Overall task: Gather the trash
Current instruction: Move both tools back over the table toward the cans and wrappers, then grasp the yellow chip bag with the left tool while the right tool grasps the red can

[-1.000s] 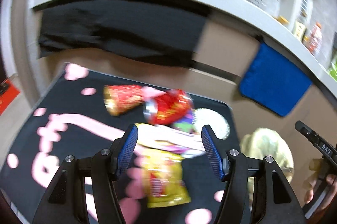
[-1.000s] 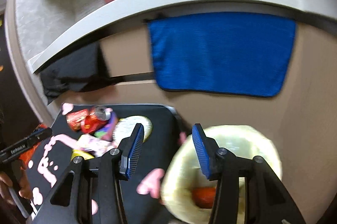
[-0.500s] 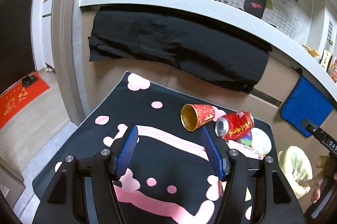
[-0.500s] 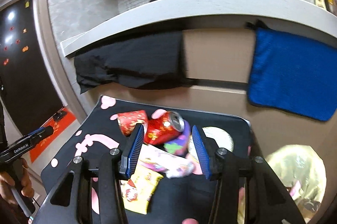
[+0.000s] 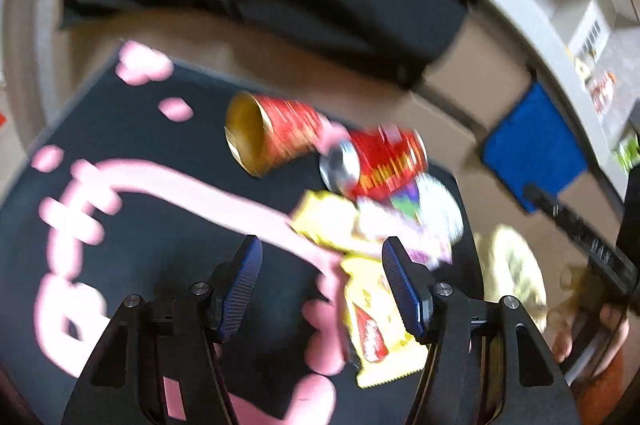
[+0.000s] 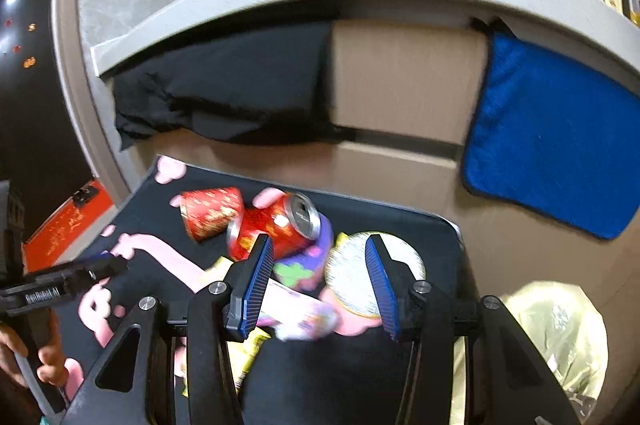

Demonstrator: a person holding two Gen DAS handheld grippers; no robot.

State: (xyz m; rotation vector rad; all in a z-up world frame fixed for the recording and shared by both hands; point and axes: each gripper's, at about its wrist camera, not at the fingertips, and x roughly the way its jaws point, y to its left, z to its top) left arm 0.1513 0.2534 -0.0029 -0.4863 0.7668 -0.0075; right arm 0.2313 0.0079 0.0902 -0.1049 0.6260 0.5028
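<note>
Trash heap, far right part of black pink-patterned mat (image 6: 400,225): crushed red aluminium drink can (image 6: 276,225), red-and-gold paper cup (image 6: 212,211) on its side just left, yellow foil snack packet (image 5: 372,325) nearest, pale printed wrapper (image 6: 300,309), round silver-white paper disc (image 6: 356,277). Likely light throughout; can stiff, best taken across its body; packets limp, slippery, best pinched at an edge. Yellow plastic bin bag (image 6: 560,329) right, off the mat. Left gripper (image 5: 320,285) and right gripper (image 6: 316,285) above the heap, jaws apart, grasping nothing.

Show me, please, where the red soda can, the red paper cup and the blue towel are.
red soda can (image 6: 276,229), right wrist view, on its side wall
red paper cup (image 6: 210,211), right wrist view, on its printed side
blue towel (image 6: 552,137), right wrist view, on its middle
</note>
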